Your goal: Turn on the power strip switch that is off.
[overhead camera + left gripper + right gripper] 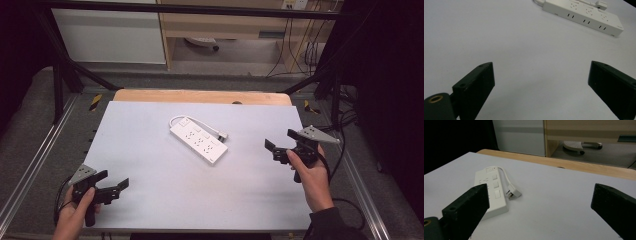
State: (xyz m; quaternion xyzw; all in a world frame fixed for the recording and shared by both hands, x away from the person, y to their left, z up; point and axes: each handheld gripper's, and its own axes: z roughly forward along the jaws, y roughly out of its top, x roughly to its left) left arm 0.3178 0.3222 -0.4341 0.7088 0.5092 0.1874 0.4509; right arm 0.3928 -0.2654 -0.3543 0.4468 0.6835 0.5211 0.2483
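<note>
A white power strip (198, 140) lies flat near the middle of the white table (150, 195), its short white cable looped beside it and ending in a plug (220, 134). In the left gripper view the power strip (584, 15) sits far ahead at the upper right; in the right gripper view the power strip (491, 191) lies ahead at the left with its plug (513, 192). My left gripper (114, 184) is open above the table's near left corner. My right gripper (278, 142) is open at the right edge. Both hold nothing.
The white sheet covers a wooden tabletop (200, 96) whose far edge shows. A black frame (65, 65) surrounds the table. Beyond stand a white cabinet (110, 35), a wooden desk (225, 25) and hanging cables (300, 45).
</note>
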